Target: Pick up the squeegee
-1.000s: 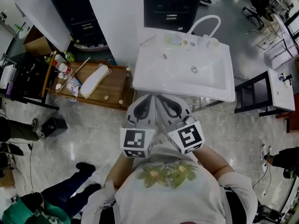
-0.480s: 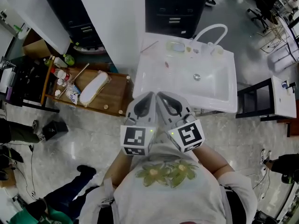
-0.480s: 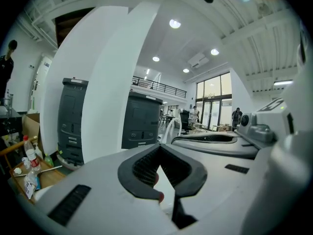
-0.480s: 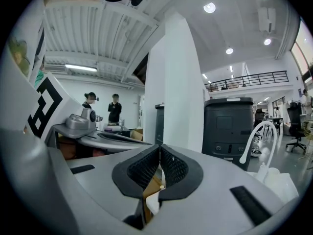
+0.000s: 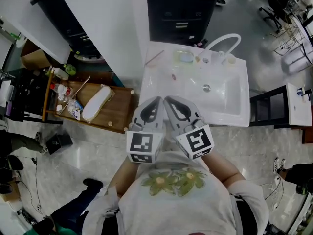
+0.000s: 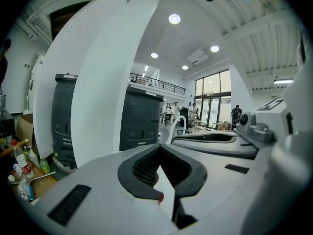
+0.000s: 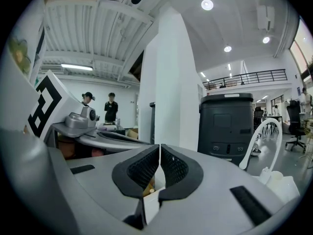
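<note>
I hold both grippers close in front of my chest, side by side, pointing at the front left rim of a white sink (image 5: 230, 106). The left gripper (image 5: 155, 100) has its pads together with nothing between them, as the left gripper view shows (image 6: 159, 147). The right gripper (image 5: 168, 100) is shut and empty too (image 7: 160, 146). I cannot pick out a squeegee for certain. A thin stick-like thing (image 5: 154, 58) lies on the sink's back left rim. A long thin stick (image 5: 80, 88) and a white oblong thing (image 5: 96, 103) lie on the wooden cart (image 5: 120, 109).
A white curved faucet (image 5: 225, 38) and small items stand at the sink's back rim. Bottles (image 5: 58, 89) crowd the cart's left end. A white pillar (image 5: 107, 18) and a black cabinet (image 5: 183, 9) stand behind. A black stand (image 5: 266, 106) is to the right of the sink.
The sink and the wooden cart have come nearer to me and lower in the head view. Both grippers stay together in front of my chest, still shut.
</note>
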The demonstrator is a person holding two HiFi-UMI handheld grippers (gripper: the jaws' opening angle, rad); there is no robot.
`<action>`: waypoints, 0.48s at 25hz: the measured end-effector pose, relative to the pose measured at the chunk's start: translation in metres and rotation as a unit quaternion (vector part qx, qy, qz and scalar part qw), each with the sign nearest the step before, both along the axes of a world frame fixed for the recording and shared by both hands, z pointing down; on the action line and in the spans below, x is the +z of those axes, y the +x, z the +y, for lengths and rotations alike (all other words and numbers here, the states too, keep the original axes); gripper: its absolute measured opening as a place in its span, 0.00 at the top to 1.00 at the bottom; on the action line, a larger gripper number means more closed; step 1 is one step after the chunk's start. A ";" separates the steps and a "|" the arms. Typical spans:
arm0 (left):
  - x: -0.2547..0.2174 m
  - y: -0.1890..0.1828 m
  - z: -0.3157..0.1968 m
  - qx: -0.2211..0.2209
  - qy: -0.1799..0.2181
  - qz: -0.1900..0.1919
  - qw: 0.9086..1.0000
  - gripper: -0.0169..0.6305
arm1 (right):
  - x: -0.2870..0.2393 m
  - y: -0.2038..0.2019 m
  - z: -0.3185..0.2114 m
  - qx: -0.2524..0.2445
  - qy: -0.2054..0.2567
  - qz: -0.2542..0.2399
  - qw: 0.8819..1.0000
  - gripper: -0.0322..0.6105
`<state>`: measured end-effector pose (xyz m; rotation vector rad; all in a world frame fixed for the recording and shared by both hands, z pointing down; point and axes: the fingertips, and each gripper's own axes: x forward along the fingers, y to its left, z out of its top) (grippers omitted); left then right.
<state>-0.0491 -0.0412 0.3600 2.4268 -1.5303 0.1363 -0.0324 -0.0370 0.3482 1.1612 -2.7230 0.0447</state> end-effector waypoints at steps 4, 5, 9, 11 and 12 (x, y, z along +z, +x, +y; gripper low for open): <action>0.005 0.001 -0.021 0.003 -0.007 -0.002 1.000 0.96 | 0.006 0.001 -0.022 0.002 -0.007 0.003 1.000 0.91; 0.005 0.002 -0.026 0.003 -0.008 -0.002 1.000 0.96 | 0.006 0.002 -0.027 0.002 -0.009 0.003 1.000 0.91; 0.007 0.005 -0.043 0.004 -0.013 -0.007 1.000 0.96 | 0.008 0.005 -0.044 0.001 -0.015 0.003 1.000 0.91; 0.009 0.006 -0.051 0.003 -0.015 -0.009 1.000 0.96 | 0.010 0.006 -0.052 -0.001 -0.017 0.005 1.000 0.91; 0.009 0.006 -0.054 0.002 -0.016 -0.011 1.000 0.96 | 0.012 0.007 -0.056 -0.002 -0.019 0.007 1.000 0.91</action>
